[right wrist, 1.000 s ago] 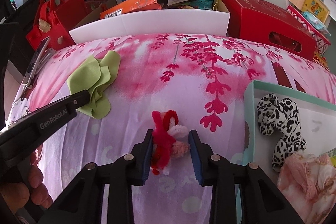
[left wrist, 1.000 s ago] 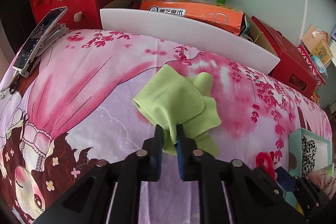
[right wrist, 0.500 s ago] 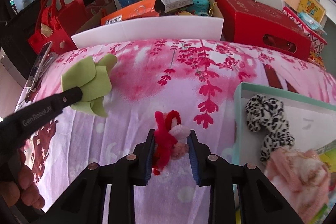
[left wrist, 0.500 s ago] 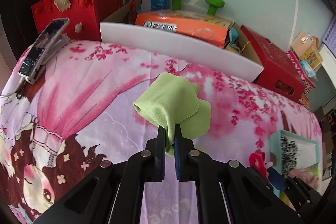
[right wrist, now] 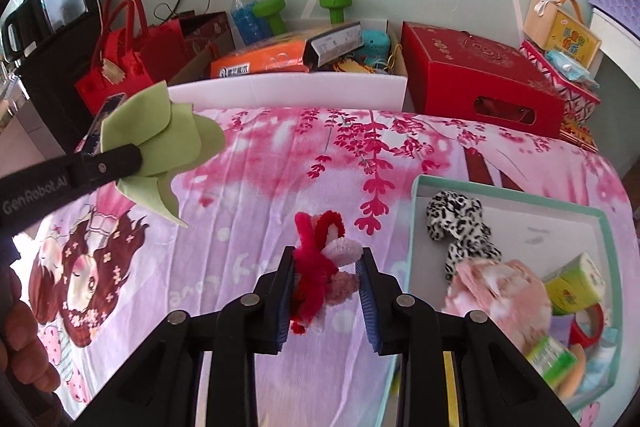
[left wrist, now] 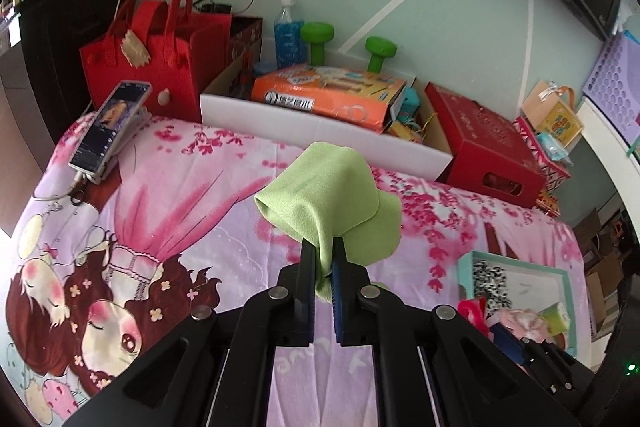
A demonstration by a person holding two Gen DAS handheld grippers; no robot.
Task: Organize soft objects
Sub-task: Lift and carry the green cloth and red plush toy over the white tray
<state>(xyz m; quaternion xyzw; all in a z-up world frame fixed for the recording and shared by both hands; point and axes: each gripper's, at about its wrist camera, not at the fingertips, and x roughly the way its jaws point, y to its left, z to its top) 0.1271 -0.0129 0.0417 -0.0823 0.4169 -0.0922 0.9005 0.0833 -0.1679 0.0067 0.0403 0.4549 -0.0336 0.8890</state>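
Observation:
My left gripper [left wrist: 323,259] is shut on a light green cloth [left wrist: 332,195] and holds it up above the pink bed sheet [left wrist: 180,211]. The cloth also shows in the right wrist view [right wrist: 160,143], hanging from the left gripper's arm. My right gripper [right wrist: 326,263] is shut on a red and pink fuzzy toy [right wrist: 320,259], lifted above the sheet. A teal-rimmed tray [right wrist: 416,211] at the right holds a leopard-print soft thing [right wrist: 456,227], a pink fluffy thing [right wrist: 500,291] and small packets.
A white box [left wrist: 312,127] with an orange package stands at the bed's far edge. A red felt bag [left wrist: 140,59], a phone on a stand [left wrist: 108,127] and a red carton [left wrist: 488,147] are around it. Green dumbbells and a bottle stand behind.
Both grippers have risen. The green cloth has left the sheet and now hangs from my left gripper. The red toy has lifted with my right gripper, which moved closer to the tray.

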